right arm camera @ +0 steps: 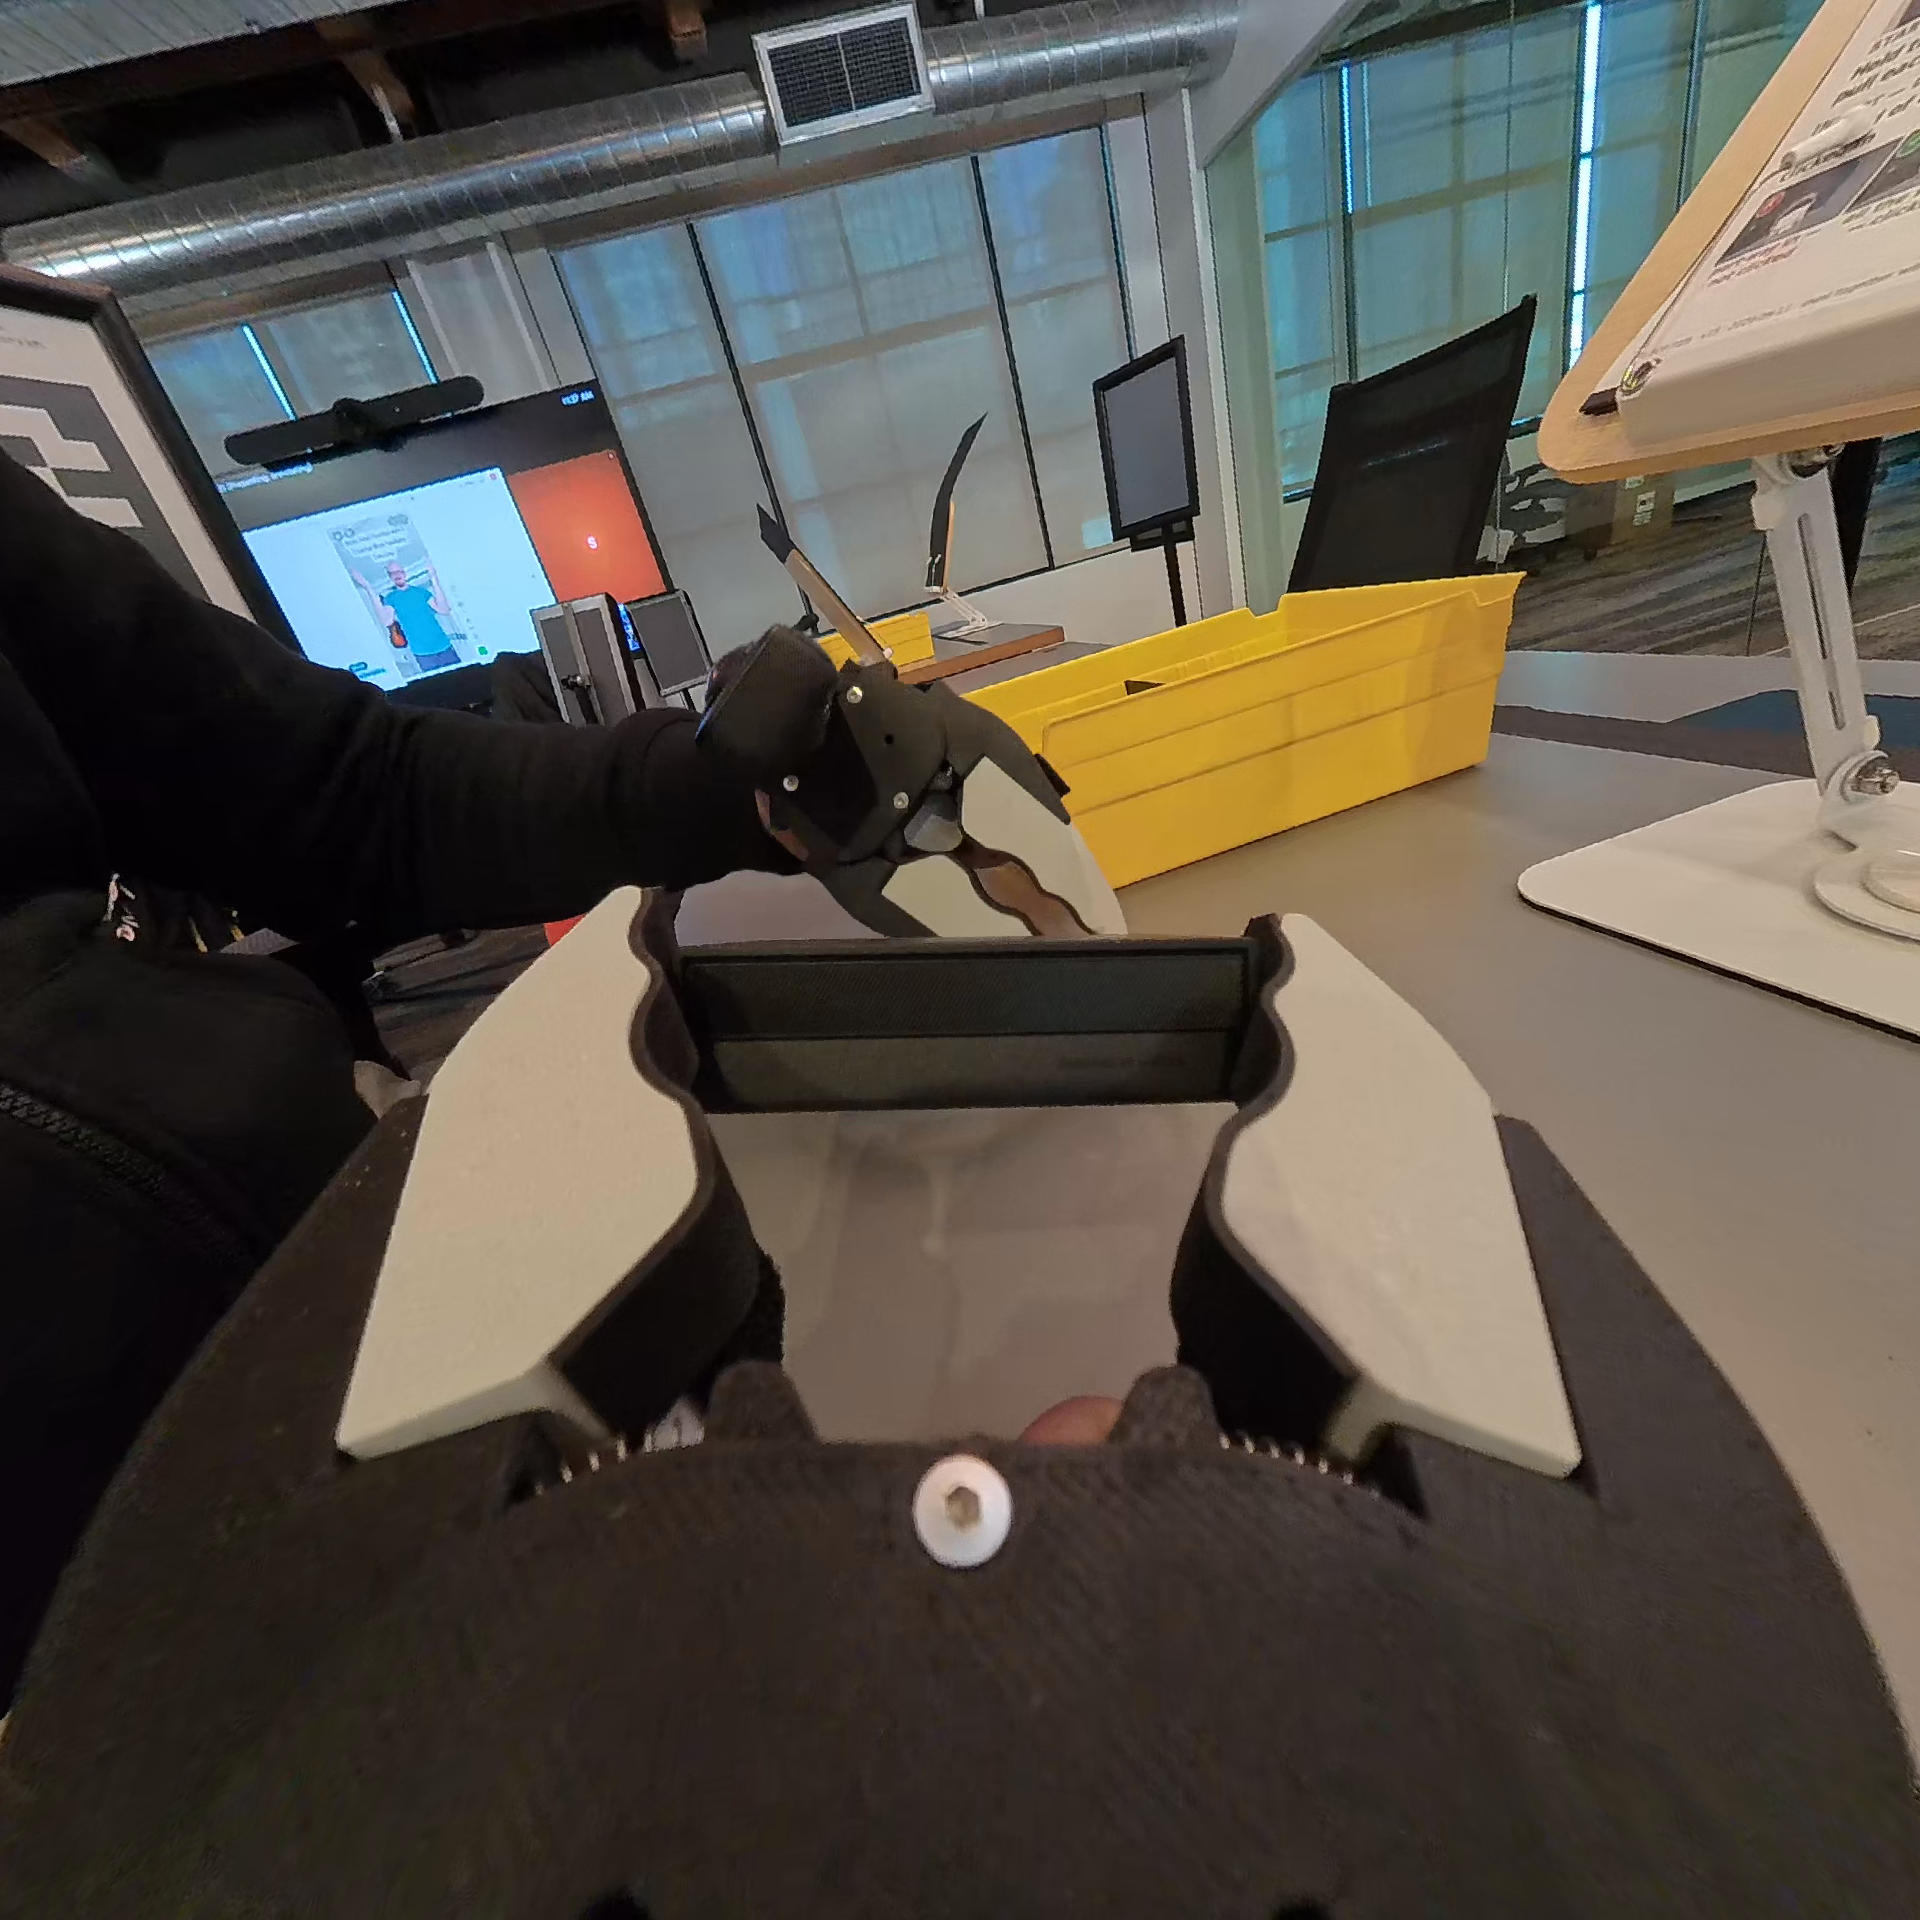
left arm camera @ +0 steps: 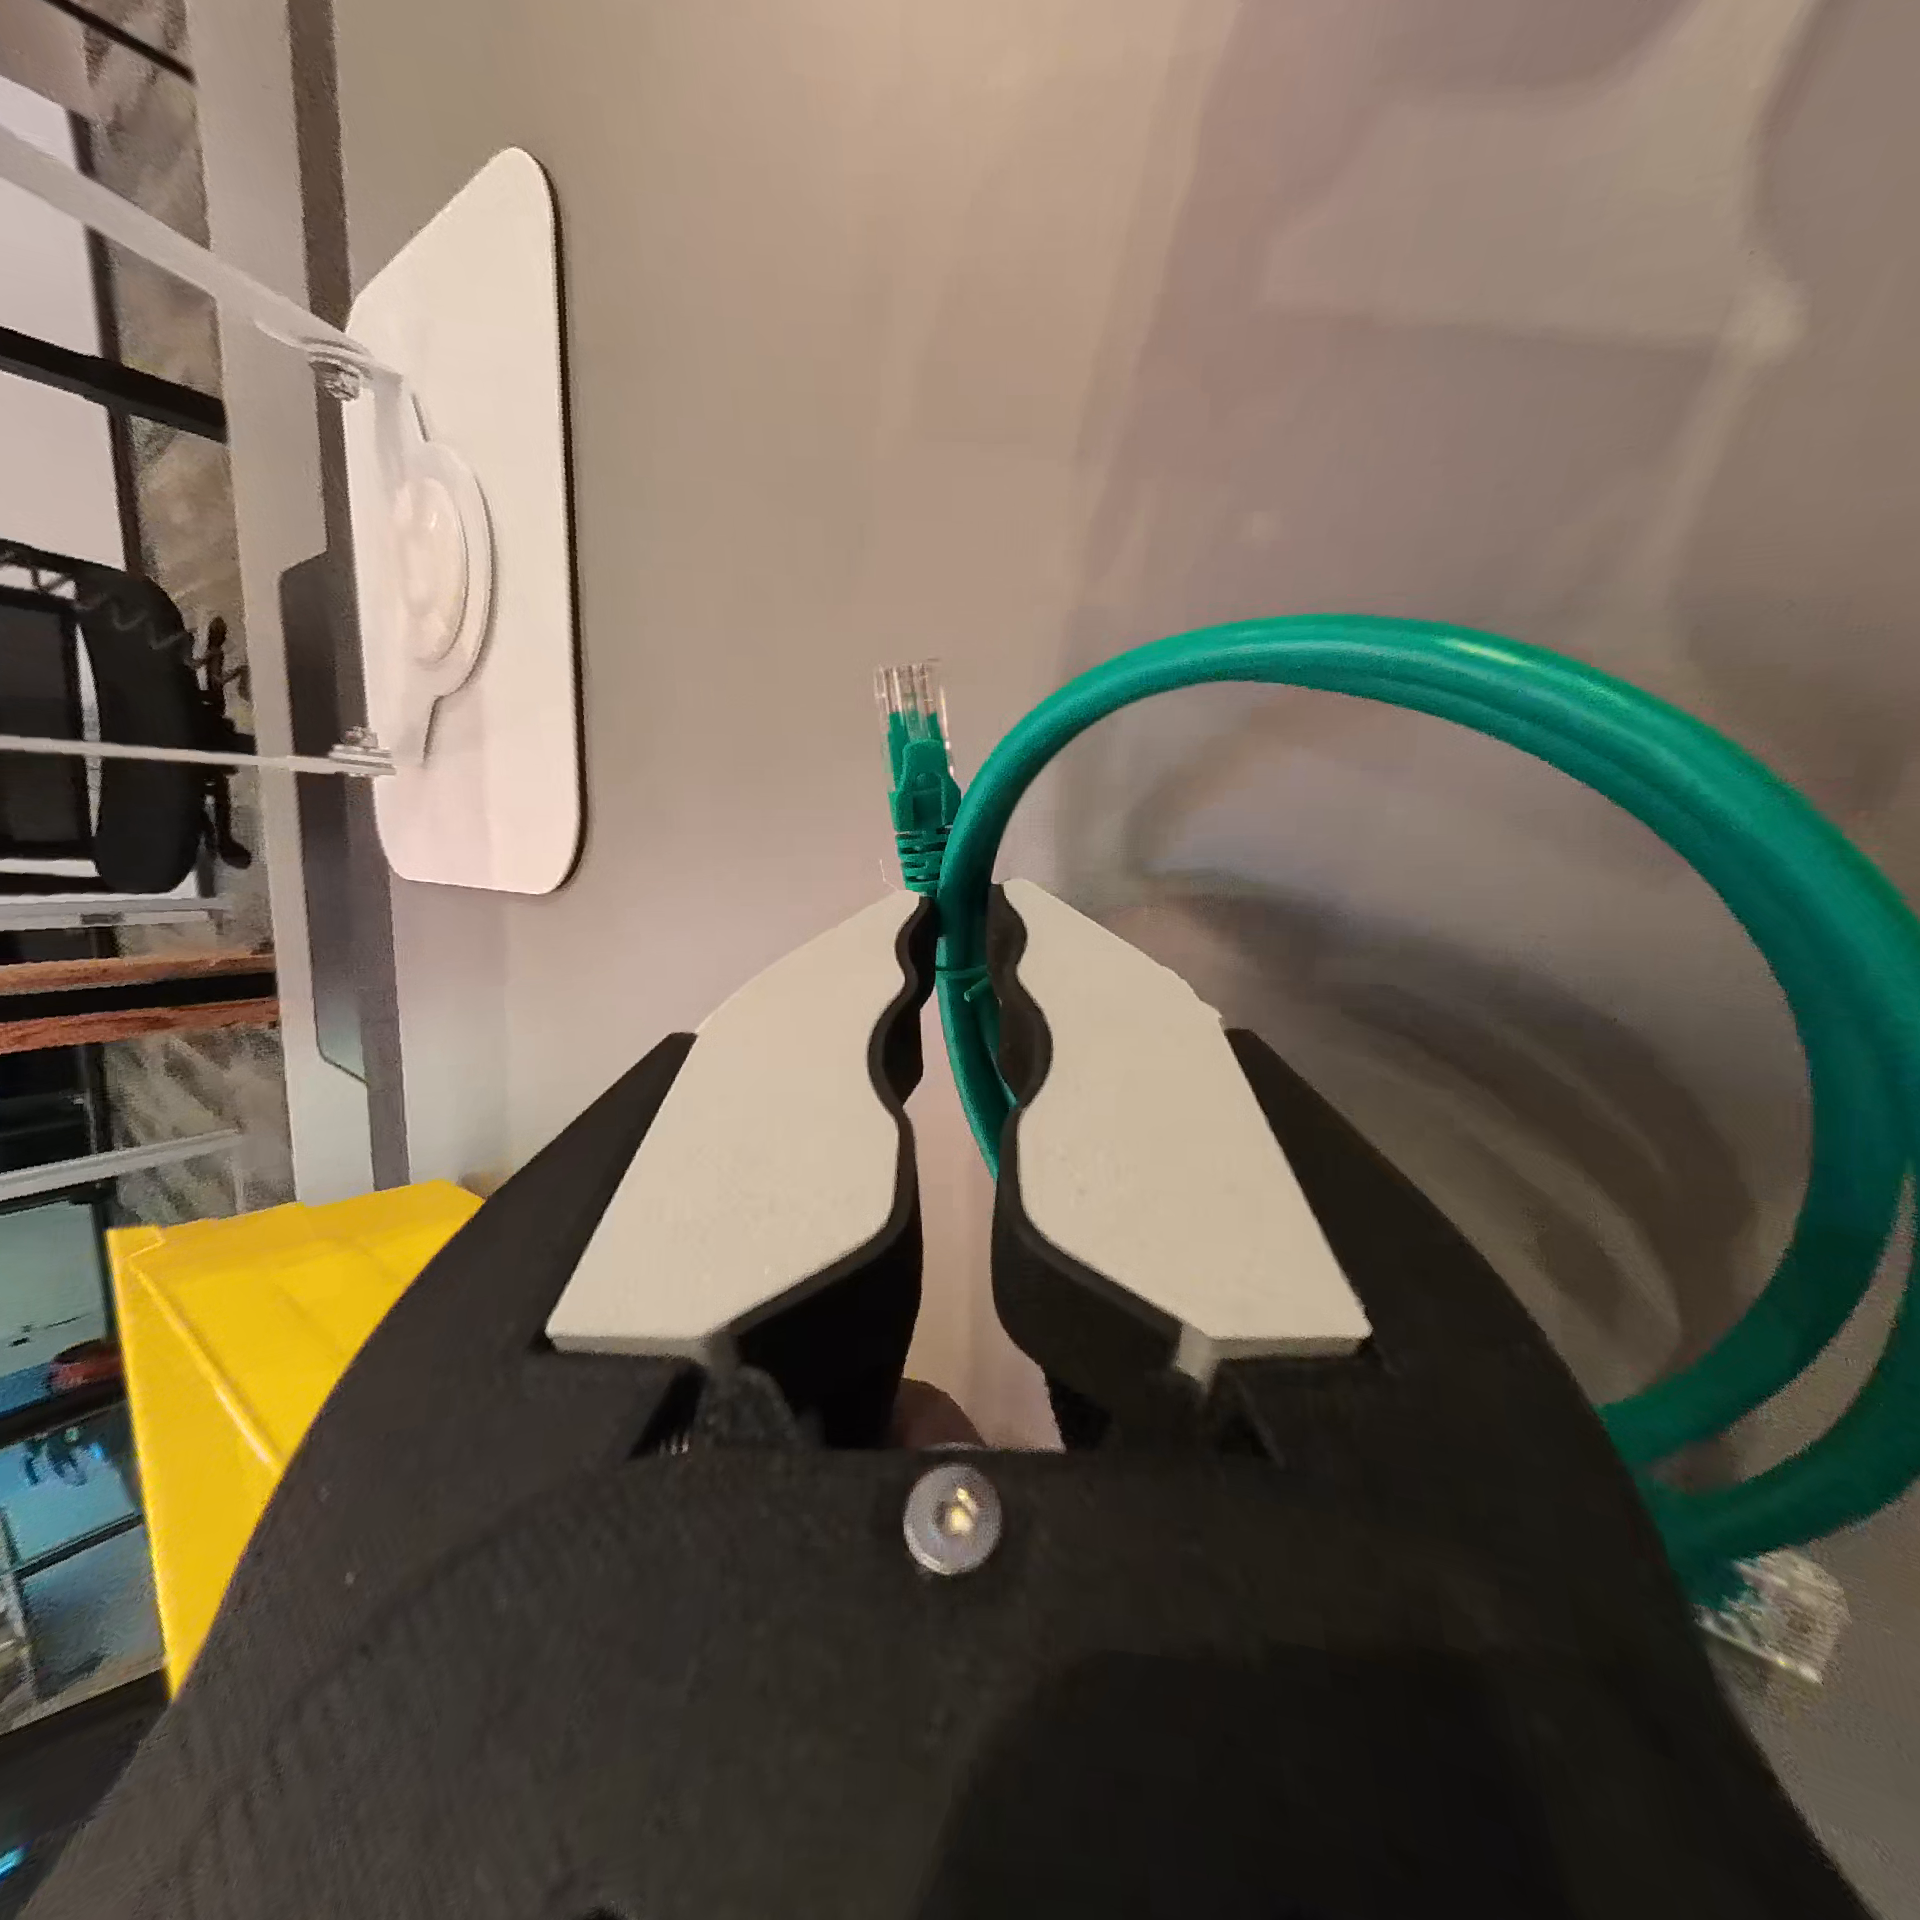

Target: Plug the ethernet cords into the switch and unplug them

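My left gripper (left arm camera: 956,906) is shut on a green ethernet cord (left arm camera: 1455,665). The cord's clear-tipped plug (left arm camera: 914,748) sticks out past the fingertips, and the cord loops away to the right. Its other plug (left arm camera: 1766,1636) lies at the lower right on the grey table (left arm camera: 1351,416). My right gripper (right arm camera: 961,935) is shut on a black switch (right arm camera: 966,1003), one pad on each end. The left gripper (right arm camera: 1039,909) also shows in the right wrist view, just behind the switch, held by a hand in a black sleeve. The switch's ports and the cord are hidden there.
A yellow bin (right arm camera: 1268,727) stands on the table (right arm camera: 1558,1091) behind the grippers; it also shows in the left wrist view (left arm camera: 260,1351). A white stand base (right arm camera: 1714,914) with a tilted clipboard (right arm camera: 1766,260) is at the right, and shows at the left in the left wrist view (left arm camera: 488,520). Some 20 cm of space lies between my two pairs of fingers.
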Tool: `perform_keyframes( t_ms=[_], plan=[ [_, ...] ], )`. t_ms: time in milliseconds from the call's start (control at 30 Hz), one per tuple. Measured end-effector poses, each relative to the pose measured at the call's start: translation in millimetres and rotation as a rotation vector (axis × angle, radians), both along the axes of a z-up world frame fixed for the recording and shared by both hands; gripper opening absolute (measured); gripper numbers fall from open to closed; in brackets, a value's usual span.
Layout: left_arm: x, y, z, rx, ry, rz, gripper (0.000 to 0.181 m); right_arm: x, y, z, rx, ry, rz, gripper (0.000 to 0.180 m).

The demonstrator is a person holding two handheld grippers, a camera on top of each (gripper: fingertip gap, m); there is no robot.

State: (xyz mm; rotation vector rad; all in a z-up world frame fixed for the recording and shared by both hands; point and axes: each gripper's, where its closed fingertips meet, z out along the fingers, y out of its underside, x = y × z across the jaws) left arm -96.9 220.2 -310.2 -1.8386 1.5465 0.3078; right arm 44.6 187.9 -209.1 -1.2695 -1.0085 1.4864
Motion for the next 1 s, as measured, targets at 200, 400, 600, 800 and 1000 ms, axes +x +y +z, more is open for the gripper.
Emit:
perform_keyframes(
  t_ms=[200, 400, 600, 800, 1000],
  plan=[
    [0.2, 1.3, 8.6, 0.004, -0.056, 0.010, 0.008, -0.3, 0.2, -0.4, 0.001, -0.003, -0.003, 0.103],
    [1.6, 2.6, 17.1, 0.000, -0.116, 0.020, 0.008, -0.9, -0.5, -0.9, 0.005, -0.008, -0.001, 0.103],
    [7.4, 2.6, 28.7, 0.005, -0.196, 0.016, 0.008, -1.0, -0.5, -1.1, 0.006, -0.009, -0.001, 0.103],
    [10.4, 3.9, 41.9, 0.018, -0.249, 0.018, 0.008, -1.2, -0.7, -1.2, 0.006, -0.010, 0.000, 0.103],
    [9.4, 5.4, 44.1, 0.022, -0.267, 0.027, 0.007, -1.3, -1.0, -1.1, 0.009, -0.011, 0.001, 0.103]
  ],
)
